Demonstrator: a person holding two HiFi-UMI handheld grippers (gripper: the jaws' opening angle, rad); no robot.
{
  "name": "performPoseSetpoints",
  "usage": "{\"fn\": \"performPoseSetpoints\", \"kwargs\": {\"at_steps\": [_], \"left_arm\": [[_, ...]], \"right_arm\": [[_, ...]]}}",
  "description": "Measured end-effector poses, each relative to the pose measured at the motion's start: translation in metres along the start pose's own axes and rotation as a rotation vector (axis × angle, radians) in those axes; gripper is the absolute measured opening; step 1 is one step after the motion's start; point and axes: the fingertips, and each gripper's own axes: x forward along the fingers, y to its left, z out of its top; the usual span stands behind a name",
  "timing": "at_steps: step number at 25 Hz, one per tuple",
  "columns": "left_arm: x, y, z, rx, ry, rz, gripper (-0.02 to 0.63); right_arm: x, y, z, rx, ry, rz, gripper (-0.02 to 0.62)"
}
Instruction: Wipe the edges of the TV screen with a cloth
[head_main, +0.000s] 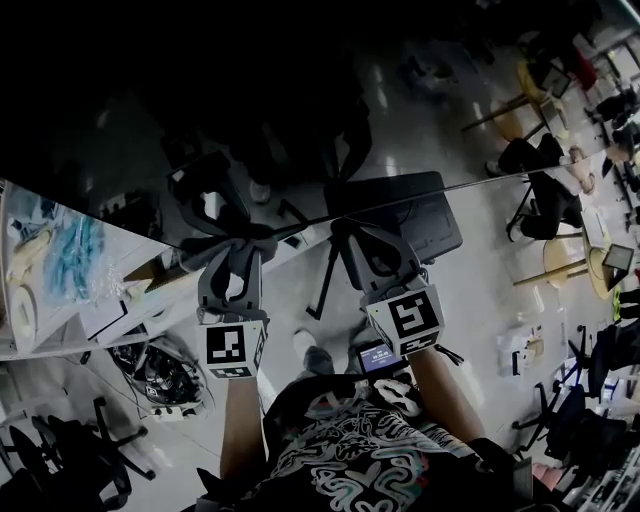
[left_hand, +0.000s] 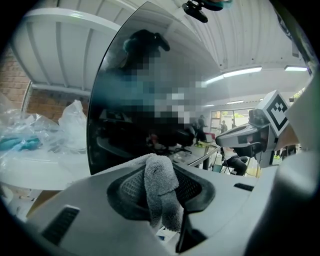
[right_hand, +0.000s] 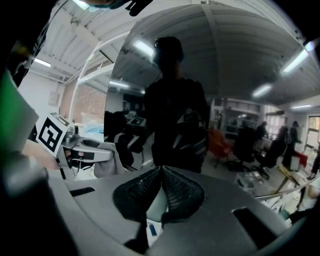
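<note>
**Closed jaws facing a dark, mirror-like screen**

The right gripper (right_hand: 161, 169) fills the lower part of the view. Its two black ribbed pads (right_hand: 141, 190) meet at their tips, and nothing is held between them. Just ahead stands the TV screen (right_hand: 235, 70), dark and glossy, with its left edge curving up the picture. Its surface reflects a person's silhouette, ceiling lights and office chairs. At the left, beside that edge, is the left gripper (right_hand: 111, 151), with its marker cube (right_hand: 49, 134) turned toward the camera. A grey cloth (right_hand: 107, 168) hangs from its jaws close to the screen. Behind it are white roof beams and a brick wall (right_hand: 90, 100).
</note>
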Motion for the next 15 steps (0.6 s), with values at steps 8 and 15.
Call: {"fn": "performPoseSetpoints", "kwargs": {"at_steps": [8, 15], "left_arm": [[0.003, -0.001, 0.003, 0.030, -0.003, -0.018, 0.123], [0.007, 0.001, -0.006, 0.028, -0.006, -0.031, 0.123]], "right_arm": [[0.005, 0.004, 0.001, 0.018, 0.001, 0.006, 0.031], [0.013, 0.003, 0.001, 0.023, 0.008, 0.004, 0.031]]}}
